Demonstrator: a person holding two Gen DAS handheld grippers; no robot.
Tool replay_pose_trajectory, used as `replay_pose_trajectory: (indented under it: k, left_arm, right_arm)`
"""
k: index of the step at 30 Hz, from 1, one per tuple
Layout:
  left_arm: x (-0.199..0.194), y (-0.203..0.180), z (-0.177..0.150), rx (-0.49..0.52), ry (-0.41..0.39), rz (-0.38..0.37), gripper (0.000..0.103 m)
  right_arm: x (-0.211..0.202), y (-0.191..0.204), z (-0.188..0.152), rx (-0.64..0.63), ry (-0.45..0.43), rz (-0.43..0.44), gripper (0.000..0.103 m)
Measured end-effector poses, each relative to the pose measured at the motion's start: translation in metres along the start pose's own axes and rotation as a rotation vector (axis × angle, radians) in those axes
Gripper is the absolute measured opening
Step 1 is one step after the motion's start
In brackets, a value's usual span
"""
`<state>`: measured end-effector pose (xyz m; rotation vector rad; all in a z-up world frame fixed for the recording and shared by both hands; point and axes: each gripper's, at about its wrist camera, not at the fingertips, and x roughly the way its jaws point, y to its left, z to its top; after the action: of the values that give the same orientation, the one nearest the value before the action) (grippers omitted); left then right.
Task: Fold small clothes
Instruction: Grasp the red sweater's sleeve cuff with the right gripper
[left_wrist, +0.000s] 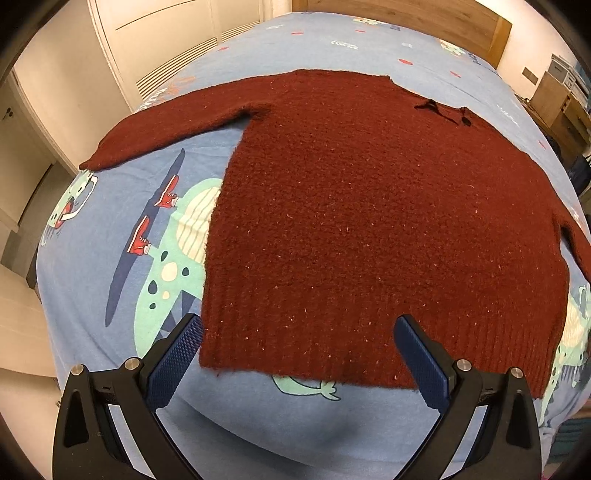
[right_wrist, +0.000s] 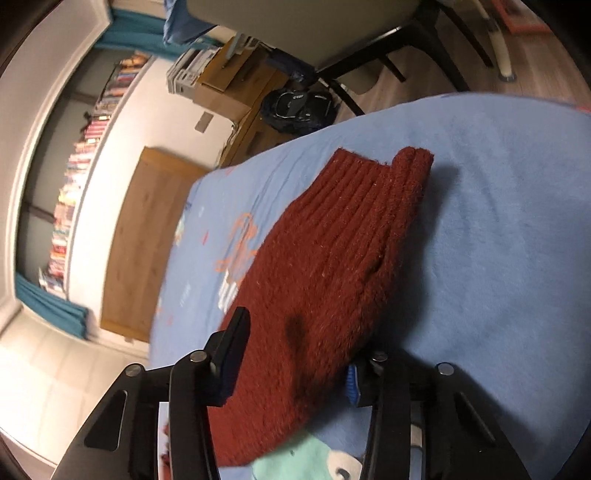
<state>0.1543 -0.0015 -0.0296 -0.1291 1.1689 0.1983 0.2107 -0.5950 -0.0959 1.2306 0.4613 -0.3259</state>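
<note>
At the bottom of the left wrist view the left tool (left_wrist: 297, 332) stands wide, its blue pads either side of the ribbed hem of the dark red sweater (left_wrist: 369, 221) and holding nothing; one pad sits just off the hem's corner at lower left, the other lies over the hem. The sweater lies flat on the bed (left_wrist: 92, 258), filling the middle and right of the frame, with one sleeve stretched toward the upper left. In the right wrist view the right tool (right_wrist: 295, 354) stands narrow at the bottom, with the sweater's sleeve (right_wrist: 332, 266) between its fingers; whether the pads press the knit I cannot tell. The ribbed cuff reaches toward the upper centre. Beyond, at upper left, a shelf of books (right_wrist: 74, 192) runs along the wall.
</note>
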Motion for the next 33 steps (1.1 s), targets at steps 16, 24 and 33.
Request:
replay_pose_trajectory:
  k: [16,24,33]
  left_arm:
    - [0.008,0.008,-0.002,-0.002,0.082,-0.04,0.102]
    - [0.006,0.023,-0.006,-0.024,0.119,-0.063,0.102]
    - [-0.008,0.053,-0.013,-0.07,0.112,-0.058,0.101]
  right_arm:
    - [0.009,0.077,-0.003,-0.071,0.087,0.145,0.009]
    - [0.021,0.143,-0.042,-0.14,0.172,0.214,0.009]
    - [0.044,0.209,-0.119,-0.171,0.302,0.271,0.009]
